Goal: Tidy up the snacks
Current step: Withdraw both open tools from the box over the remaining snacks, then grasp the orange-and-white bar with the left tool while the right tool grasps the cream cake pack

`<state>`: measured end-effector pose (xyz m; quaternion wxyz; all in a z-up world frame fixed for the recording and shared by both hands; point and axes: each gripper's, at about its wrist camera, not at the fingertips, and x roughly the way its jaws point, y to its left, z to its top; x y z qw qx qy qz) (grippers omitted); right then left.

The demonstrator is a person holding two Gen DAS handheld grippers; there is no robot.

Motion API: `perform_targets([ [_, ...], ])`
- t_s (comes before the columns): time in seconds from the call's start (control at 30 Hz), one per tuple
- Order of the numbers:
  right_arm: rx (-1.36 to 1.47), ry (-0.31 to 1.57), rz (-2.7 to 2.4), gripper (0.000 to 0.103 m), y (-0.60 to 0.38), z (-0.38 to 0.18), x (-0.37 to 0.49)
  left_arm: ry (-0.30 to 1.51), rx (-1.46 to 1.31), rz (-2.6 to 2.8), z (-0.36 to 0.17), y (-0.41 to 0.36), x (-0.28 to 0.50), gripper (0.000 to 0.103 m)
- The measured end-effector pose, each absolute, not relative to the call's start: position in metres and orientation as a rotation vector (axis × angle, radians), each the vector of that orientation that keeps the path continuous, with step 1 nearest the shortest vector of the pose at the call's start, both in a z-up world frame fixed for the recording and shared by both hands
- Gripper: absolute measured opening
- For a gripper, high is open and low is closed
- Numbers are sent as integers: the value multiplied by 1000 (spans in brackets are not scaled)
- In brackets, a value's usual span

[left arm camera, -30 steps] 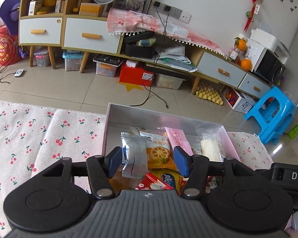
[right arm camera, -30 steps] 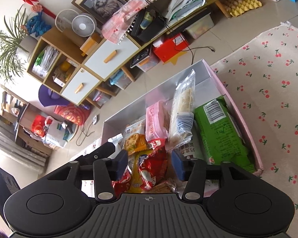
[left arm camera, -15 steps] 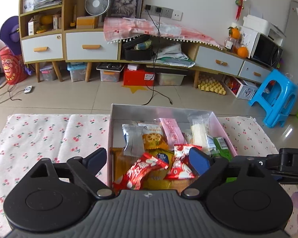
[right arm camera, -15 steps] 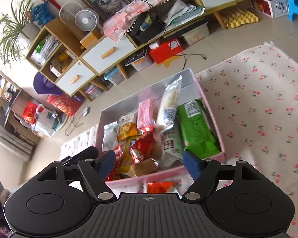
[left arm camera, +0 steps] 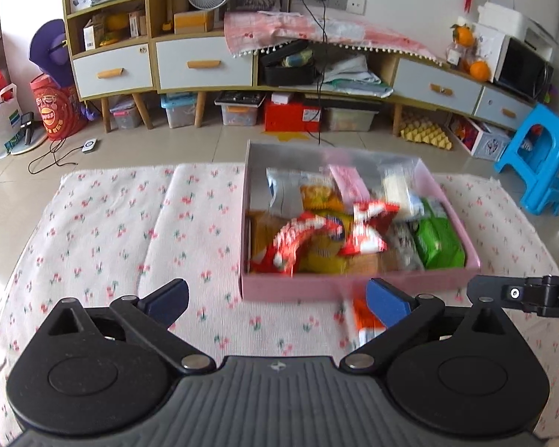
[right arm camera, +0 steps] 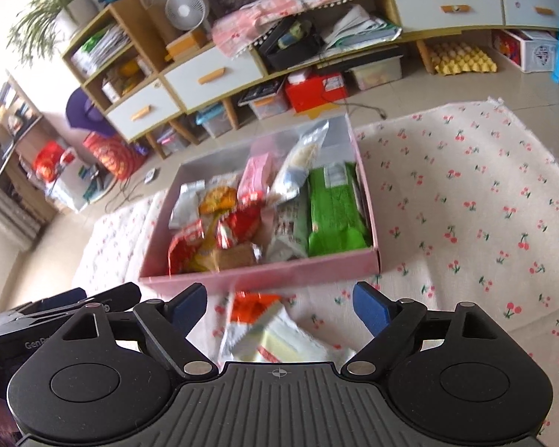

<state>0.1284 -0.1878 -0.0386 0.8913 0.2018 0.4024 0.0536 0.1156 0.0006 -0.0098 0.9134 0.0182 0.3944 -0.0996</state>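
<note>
The pink box [left arm camera: 357,287] sits on the cherry-print cloth [left arm camera: 130,231] covering the worktop, at twelve to one o'clock from the left gripper [left arm camera: 275,300] and at eleven to twelve o'clock from the right gripper [right arm camera: 279,303]. The box is filled with snack packets: red ones [left arm camera: 302,238] near the front wall, a green packet [right arm camera: 335,208] along the right wall, a pink one [left arm camera: 348,182] and pale ones towards the back.

Both sets of fingers are spreading apart, nothing pressed between them. Under the right gripper, just short of the box's front wall, lies a loose orange-and-white packet [right arm camera: 257,320] on the cloth, inside the span of the fingers but not touched by the pads.

Bare cloth lies at nine to eleven o'clock in the left view and at one to three o'clock in the right view. The worktop's far edge runs just behind the box; beyond it are tiled floor, a low cabinet [left arm camera: 205,63] with drawers, and a blue stool [left arm camera: 540,160] at two o'clock. The grippers stand close side by side, each showing at the other's frame edge.
</note>
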Motion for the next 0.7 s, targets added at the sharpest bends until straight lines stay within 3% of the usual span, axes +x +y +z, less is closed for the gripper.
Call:
perform_targets([
  [0.4, 48, 948, 224, 87, -157, -80, 114, 971, 17, -207, -41, 0, 113, 102],
  [0.7, -155, 913, 250, 84, -130, -95, 115, 989, 20, -208, -47, 2, 111, 102],
])
